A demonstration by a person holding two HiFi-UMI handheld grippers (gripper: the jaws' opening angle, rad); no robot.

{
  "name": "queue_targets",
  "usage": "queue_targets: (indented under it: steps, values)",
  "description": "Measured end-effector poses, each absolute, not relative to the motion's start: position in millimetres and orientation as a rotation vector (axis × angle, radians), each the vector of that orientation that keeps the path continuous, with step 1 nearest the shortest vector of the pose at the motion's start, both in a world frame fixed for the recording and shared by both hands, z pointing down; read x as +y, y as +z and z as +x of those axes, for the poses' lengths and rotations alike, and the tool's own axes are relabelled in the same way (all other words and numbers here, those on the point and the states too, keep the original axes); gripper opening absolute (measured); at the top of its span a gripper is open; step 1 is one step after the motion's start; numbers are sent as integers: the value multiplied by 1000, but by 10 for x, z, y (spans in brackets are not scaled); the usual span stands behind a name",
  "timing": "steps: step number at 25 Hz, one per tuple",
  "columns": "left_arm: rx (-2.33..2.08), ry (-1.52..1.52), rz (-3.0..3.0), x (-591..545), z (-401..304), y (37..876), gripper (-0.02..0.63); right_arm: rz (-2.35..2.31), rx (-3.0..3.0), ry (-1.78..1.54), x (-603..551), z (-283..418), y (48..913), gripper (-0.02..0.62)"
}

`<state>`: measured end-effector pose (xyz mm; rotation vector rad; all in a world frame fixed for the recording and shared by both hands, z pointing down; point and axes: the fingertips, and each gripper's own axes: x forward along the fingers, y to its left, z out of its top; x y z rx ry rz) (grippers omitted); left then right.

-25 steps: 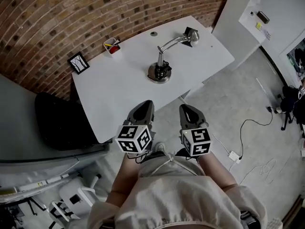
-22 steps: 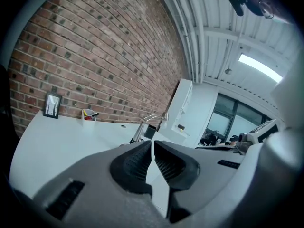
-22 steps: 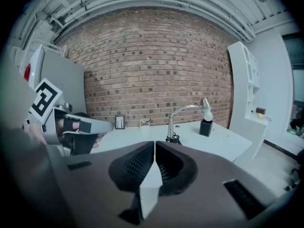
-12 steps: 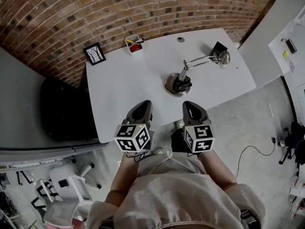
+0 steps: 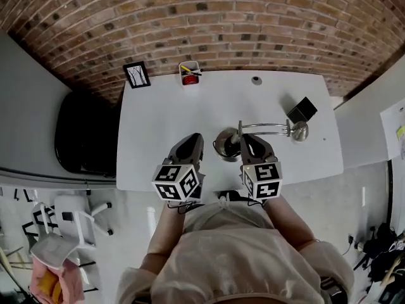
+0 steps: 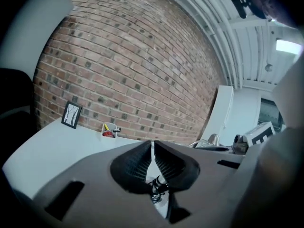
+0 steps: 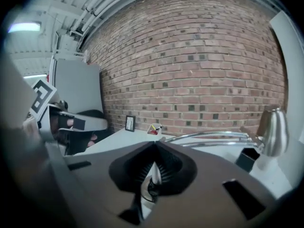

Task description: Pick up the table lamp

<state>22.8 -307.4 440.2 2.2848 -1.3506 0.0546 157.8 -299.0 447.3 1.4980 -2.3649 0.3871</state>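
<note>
Lamp: table lamp (image 5: 223,145) standing on counter (image 5: 158,122), not yet lifted;
Tools: left tool (image 5: 192,139), right tool (image 5: 250,142) clenched, empty;
Remaining: grasp, lift

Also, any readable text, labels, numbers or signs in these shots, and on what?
None readable.
Marker cubes: black-and-white square patterns, no letters.
Picture frame: a branch drawing, no words.
Sheet at the right edge: anything on it is too small to read.

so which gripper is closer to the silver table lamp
Right. The right gripper sits beside the silver table lamp's base; the left gripper is farther off to its left.
</note>
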Motion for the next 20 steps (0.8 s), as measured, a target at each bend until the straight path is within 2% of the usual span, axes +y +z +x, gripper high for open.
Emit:
queue_targets:
  steps: [7,20]
  values:
    - [-1468,75,2171,-3266,544,4592,32,1070,-2578,286,-2984,1372,4482,29]
    - [-1363,184,2110,-3225,619,5004,32,1118,-2482,474,-2834,1482,4851,29]
